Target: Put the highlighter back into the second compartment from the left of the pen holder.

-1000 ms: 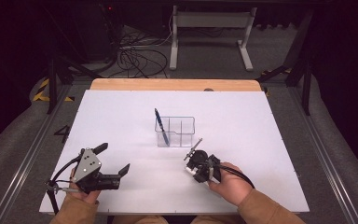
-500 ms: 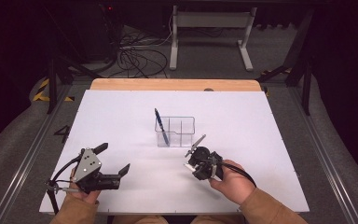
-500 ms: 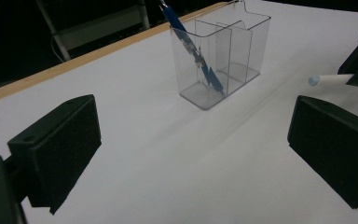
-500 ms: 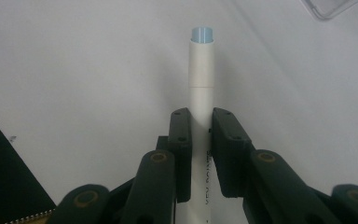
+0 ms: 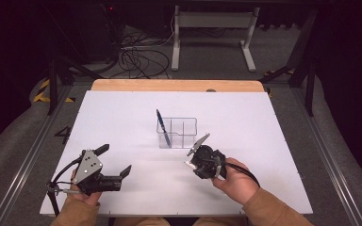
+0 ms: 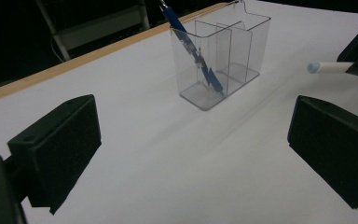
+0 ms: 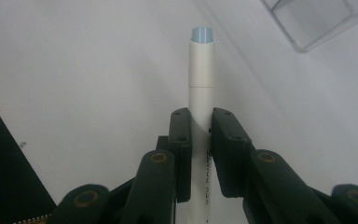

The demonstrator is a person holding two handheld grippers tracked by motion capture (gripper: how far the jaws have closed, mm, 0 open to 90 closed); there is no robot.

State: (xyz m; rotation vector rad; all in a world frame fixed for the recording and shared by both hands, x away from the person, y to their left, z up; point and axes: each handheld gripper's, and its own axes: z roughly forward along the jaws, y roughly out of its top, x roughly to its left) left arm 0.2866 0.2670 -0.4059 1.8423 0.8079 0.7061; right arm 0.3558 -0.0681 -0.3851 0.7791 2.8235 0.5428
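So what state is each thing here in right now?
Left gripper: jaws open, empty.
Right gripper: shut on the white pen.
Blue pen: leaning in the organizer's left compartment.
Clear organizer: upright on the table; other compartments empty.

Pen holder (image 6: 223, 56): clear hard plastic, glossy, smooth walls. Blue pen (image 6: 189, 44) inside holder: glossy plastic. White pen (image 7: 200, 93) in right gripper (image 7: 200, 140): smooth matt plastic, pale blue tip. Gripper jaws: black matt plastic, brass-coloured rivets. Left gripper (image 5: 115, 162): same black matt pads, dull grey metal plate on top. Table (image 5: 264, 141) under holder: white, matt, smooth; far edge bare pale wood. Sleeve: soft tan cloth.
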